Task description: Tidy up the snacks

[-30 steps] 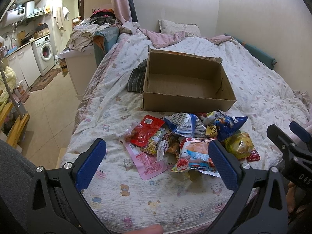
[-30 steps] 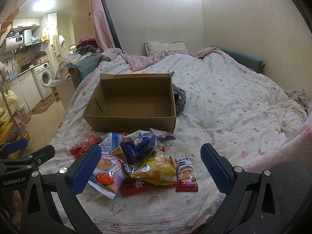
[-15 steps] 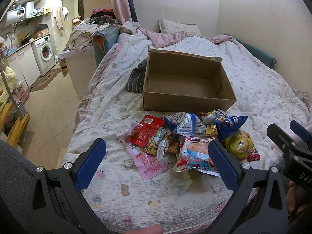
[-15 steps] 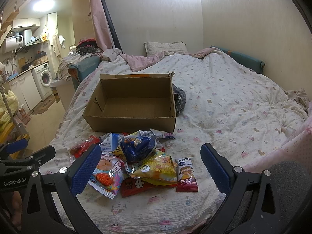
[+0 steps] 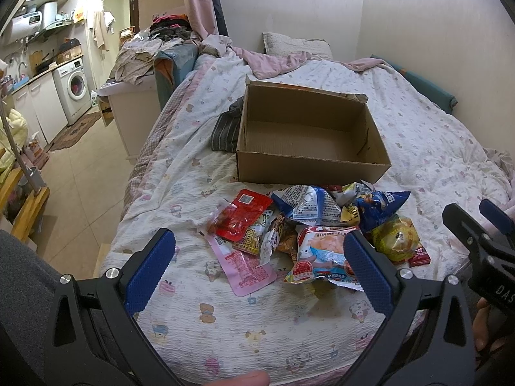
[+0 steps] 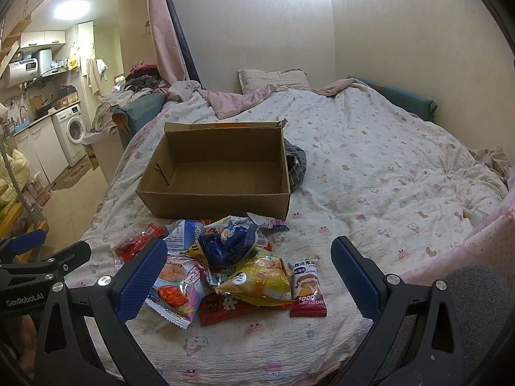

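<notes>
An empty open cardboard box [image 5: 309, 164] [image 6: 219, 206] sits on the bed. In front of it lies a pile of snack packets: a red packet [image 5: 238, 217], a pink packet [image 5: 248, 267], a shrimp-flakes bag [image 5: 322, 257] [image 6: 175, 284], a blue bag [image 5: 379, 209] [image 6: 228, 244], a yellow bag [image 5: 397, 238] [image 6: 257, 278] and a small rice-cake packet [image 6: 307, 289]. My left gripper [image 5: 257, 273] is open and empty, above the near side of the pile. My right gripper [image 6: 249, 281] is open and empty, also over the pile.
The bed [image 5: 434, 148] is covered with a patterned quilt. A dark striped cloth [image 5: 225, 128] lies beside the box. A pillow [image 6: 273, 78] and pink blanket lie at the far end. The floor and a washing machine [image 5: 75, 90] are to the left.
</notes>
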Tool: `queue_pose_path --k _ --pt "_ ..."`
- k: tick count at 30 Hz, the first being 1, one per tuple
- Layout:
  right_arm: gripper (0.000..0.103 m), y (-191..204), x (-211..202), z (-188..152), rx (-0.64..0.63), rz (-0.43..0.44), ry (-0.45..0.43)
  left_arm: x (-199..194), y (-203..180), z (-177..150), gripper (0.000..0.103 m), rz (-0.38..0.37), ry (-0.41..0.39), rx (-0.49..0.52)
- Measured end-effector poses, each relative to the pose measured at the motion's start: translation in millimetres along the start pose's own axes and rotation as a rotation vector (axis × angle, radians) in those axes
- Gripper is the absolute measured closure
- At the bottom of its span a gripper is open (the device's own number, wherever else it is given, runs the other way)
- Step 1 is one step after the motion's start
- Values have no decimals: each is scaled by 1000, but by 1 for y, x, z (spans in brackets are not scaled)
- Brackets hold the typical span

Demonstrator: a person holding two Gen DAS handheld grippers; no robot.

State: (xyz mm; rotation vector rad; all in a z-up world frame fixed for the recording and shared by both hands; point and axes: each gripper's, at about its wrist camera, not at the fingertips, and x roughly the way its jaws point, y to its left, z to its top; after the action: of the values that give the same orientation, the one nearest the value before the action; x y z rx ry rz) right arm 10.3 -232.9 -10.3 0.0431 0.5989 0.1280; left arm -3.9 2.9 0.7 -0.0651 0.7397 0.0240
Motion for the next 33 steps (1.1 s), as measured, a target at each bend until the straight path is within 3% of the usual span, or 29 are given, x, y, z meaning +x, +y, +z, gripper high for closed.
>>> queue_pose_path --k 33 --pt "0 0 0 -1 6 -1 0 -1 0 1 0 -1 7 6"
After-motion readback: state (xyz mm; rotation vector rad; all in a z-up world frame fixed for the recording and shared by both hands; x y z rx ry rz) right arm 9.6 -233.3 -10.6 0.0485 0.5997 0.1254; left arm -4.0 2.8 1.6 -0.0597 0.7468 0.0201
